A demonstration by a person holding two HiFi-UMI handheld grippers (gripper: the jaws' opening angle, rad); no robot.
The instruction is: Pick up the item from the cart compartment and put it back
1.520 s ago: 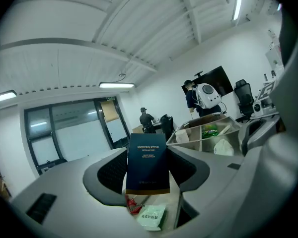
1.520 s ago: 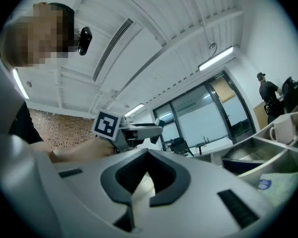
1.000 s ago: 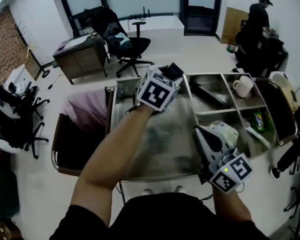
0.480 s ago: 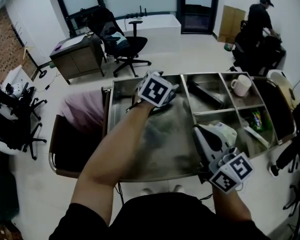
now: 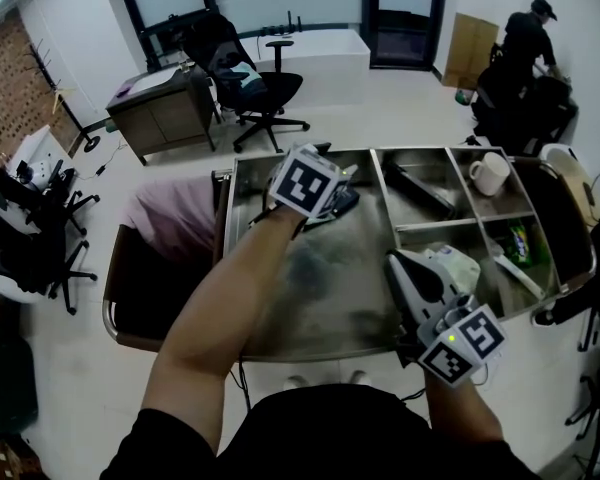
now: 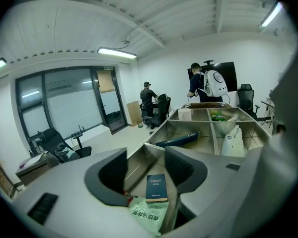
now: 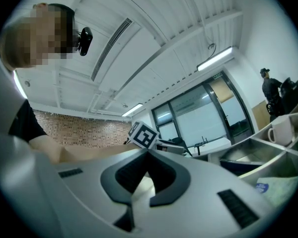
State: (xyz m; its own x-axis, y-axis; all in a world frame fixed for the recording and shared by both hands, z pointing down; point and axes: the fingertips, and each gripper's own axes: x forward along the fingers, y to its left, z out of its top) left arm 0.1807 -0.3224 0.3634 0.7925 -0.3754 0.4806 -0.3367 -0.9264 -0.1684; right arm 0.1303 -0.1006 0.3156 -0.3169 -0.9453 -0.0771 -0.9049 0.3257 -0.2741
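Observation:
My left gripper point(image 5: 342, 198) hangs low over the back of the steel cart's point(image 5: 227, 230) big compartment. In the left gripper view its jaws point(image 6: 148, 168) stand apart and are closing. A small dark blue box point(image 6: 156, 188) lies flat on the cart floor between them, untouched by the pads, and a green packet point(image 6: 149, 215) lies just in front of it. My right gripper point(image 5: 396, 264) rests at the cart's front right, beside a white pouch point(image 5: 452, 264). Its jaws point(image 7: 148, 155) meet at the tips and nothing shows between them.
The right-hand compartments hold a long dark box point(image 5: 417, 186), a white mug point(image 5: 488, 172) and green packets point(image 5: 518, 240). A brown bin with pink cloth point(image 5: 170, 223) stands left of the cart. An office chair point(image 5: 255, 88) and a desk point(image 5: 165, 108) stand behind, a person point(image 5: 535, 38) at the far right.
My left gripper has tipped forward and down, from raised jaws to jaws near the floor of the cart's big compartment. The right gripper has stayed in place.

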